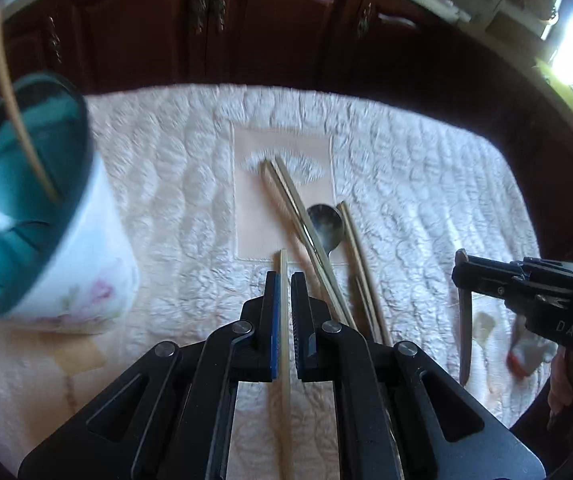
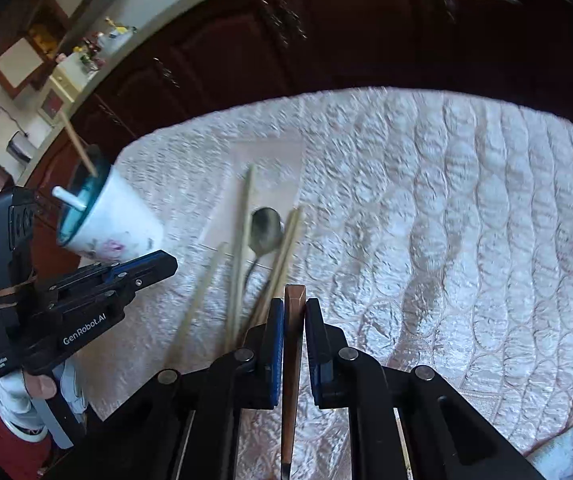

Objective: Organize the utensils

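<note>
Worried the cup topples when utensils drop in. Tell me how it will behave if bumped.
The utensil cup looks tall and narrower at its base, so probably tippy. It sits on a soft quilted cloth, likely unsteady footing. One chopstick leans off-centre, adding slight leverage.

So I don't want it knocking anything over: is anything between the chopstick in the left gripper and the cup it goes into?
Nothing visible. The left gripper holds a pale chopstick; only bare quilted cloth lies between it and the cup, which already holds one chopstick.
</note>
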A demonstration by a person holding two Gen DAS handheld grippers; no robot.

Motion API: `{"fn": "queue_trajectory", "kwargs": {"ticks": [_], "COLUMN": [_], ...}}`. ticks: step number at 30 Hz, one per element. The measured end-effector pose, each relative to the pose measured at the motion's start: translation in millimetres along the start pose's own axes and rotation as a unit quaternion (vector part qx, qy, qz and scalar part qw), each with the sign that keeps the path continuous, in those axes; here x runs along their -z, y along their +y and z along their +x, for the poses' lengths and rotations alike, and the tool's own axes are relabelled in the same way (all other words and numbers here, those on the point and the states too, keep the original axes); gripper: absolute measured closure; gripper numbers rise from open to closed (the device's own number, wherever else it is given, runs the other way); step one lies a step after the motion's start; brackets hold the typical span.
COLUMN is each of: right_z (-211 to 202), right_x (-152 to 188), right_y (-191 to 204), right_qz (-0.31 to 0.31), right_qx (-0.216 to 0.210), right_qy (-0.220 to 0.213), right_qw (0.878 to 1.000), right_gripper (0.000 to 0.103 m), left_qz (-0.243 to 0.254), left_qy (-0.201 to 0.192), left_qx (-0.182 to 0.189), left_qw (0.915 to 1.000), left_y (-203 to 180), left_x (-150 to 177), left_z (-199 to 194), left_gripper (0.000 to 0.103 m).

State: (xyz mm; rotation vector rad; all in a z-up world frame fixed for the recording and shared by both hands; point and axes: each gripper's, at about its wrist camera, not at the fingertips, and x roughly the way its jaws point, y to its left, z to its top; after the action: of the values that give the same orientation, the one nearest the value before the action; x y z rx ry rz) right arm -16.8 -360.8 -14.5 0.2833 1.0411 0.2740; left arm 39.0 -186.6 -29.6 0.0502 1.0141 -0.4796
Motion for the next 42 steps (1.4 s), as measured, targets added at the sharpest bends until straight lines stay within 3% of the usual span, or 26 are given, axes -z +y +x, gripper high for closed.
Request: {"fn": "queue_trajectory", "kwargs": {"ticks": [3,5,7,10,13,15,16,19,26,34,42], "right_z": [-9,-10,-10,-15,-25,-31,-35,-48,-77,-107,-126], "right_x": [1,2,3,5,10,10,10,10,16,15,0], "right_y": [4,2,2,3,8,10,10,14,33,55,82], "right_qz": [-0.007,-0.005,0.001,-0.002,-0.009,-0.011,-0.011,-0.015,-0.033,-0.055,-0.078], "right_qx": [0.006,0.012,0.014,0.015,0.014,0.015,0.014,0.01,-0.005,-0.006,-0.01], "right_qy": [-0.006,-0.008,-0.005,-0.007,-0.012,-0.018,-0.021,-0.033,-0.06,-0.088,-0.114], "right_qw": [1.0,1.0,1.0,1.0,1.0,1.0,1.0,0.999,0.998,0.995,0.99], "right_gripper": [0.093,0.093,0.093,0.093,0.094,0.094,0.094,0.094,0.093,0.094,0.094], "left_qz": [0.01,0.008,0.005,0.008,0.014,0.026,0.031,0.015,0.011,0.024,0.008], "left_qy": [0.007,0.015,0.027,0.04,0.055,0.061,0.06,0.054,-0.017,-0.085,-0.126], "left_qx": [-0.006,-0.001,0.0,-0.01,-0.033,-0.032,-0.03,-0.005,0.031,0.021,0.012], "left_qw": [0.9999,0.9999,0.9996,0.9991,0.9978,0.9972,0.9972,0.9984,0.9993,0.9959,0.9919], "left_y": [-4,-3,-8,-11,-11,-12,-12,-7,0,-1,11], "left_x": [2,3,6,8,6,5,5,7,17,24,18], "left_z": [0,8,20,40,62,69,69,52,-34,-108,-146], "left_gripper": [0.099,0.094,0.08,0.079,0.082,0.098,0.099,0.099,0.099,0.099,0.099]}}
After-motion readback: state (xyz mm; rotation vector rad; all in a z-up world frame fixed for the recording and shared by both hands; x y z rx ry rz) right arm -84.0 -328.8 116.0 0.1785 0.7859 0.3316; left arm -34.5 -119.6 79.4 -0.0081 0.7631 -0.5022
